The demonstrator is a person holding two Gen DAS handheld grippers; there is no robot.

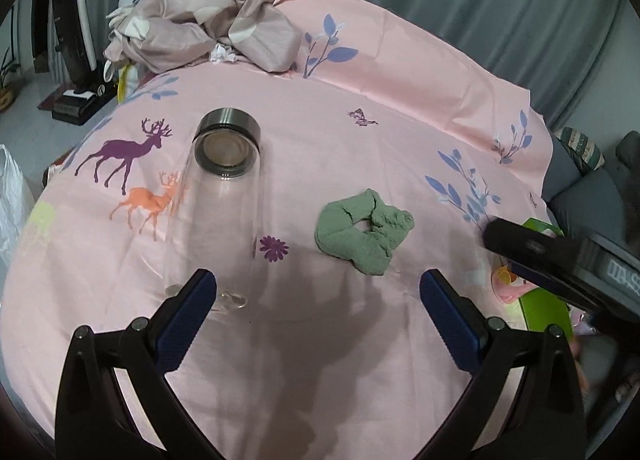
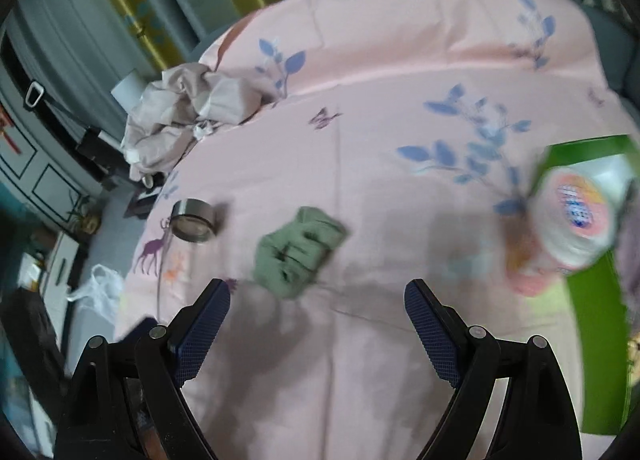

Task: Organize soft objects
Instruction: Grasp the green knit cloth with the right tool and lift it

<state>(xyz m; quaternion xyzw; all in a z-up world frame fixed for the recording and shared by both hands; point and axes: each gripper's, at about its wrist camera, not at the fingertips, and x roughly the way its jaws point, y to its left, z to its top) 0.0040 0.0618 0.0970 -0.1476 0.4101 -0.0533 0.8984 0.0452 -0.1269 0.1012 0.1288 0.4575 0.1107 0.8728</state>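
Pink bedsheet [image 1: 360, 72] is holding a green scrunchie [image 1: 362, 234] beside a glass bottle [image 1: 224, 188]. Both tongs, left gripper [image 1: 318, 288] and right gripper [image 2: 318, 296], are hovering apart, empty. Possibly a box [image 2: 596, 288], blurred, is lying at the right.

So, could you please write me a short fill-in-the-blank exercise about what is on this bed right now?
1. The scrunchie lying on the pink sheet is ____ in colour.
2. The clear glass bottle beside it has a ____ lid.
3. The jaws of the left gripper stand ____, with nothing between them.
4. The purple animal printed on the sheet is a ____.

Missing words: green; metal; open; deer
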